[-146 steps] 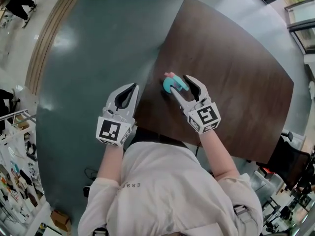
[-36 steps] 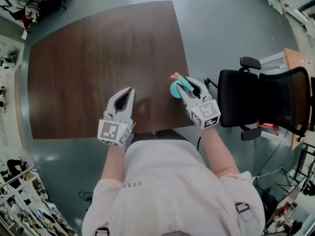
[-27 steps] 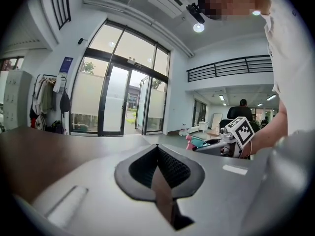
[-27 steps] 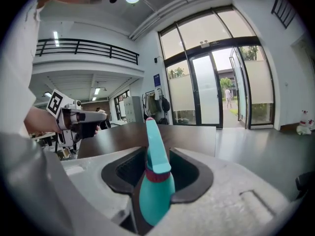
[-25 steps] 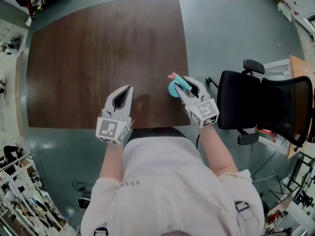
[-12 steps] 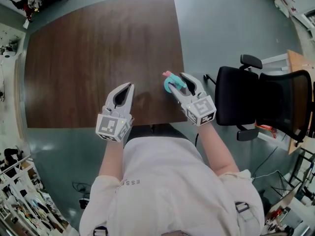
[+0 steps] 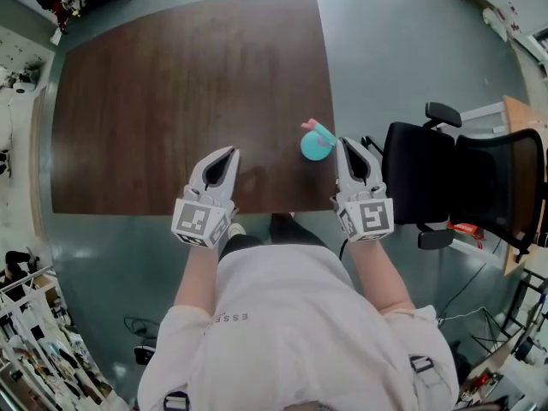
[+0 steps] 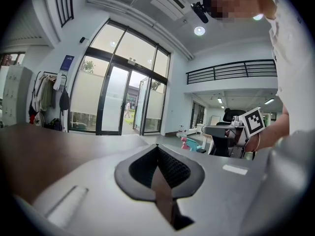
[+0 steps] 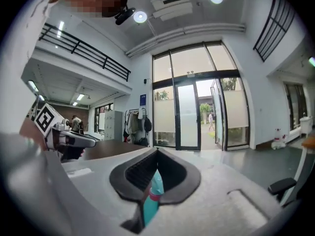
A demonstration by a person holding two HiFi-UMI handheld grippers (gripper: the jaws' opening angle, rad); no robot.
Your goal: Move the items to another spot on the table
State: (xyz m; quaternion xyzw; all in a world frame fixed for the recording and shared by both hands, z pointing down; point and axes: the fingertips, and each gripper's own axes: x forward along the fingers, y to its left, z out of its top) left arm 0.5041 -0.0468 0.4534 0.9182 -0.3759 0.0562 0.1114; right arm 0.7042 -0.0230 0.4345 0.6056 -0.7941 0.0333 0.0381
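Right claw [image 7: 346, 144]: jaws pressed together, tips meeting, nothing pinched. In the right gripper view the teal-and-pink item [image 9: 151, 194] shows only through the slot behind the tips.

Teal-and-pink item [image 7: 317, 142]: lies on the surface [image 7: 171, 101], just left of the claw tip and near the right edge and front corner. It reads as set down and let go.

Step, as judged: back the claw away straight and level. A sideways brush could nudge the item toward the edge.

Left claw [image 7: 229, 152]: also closed and empty, over the front of the surface.

Room: broad bare wood lies left and further from the person. The black chair [image 7: 428, 174] stands close off the right edge, so swing that way with care.
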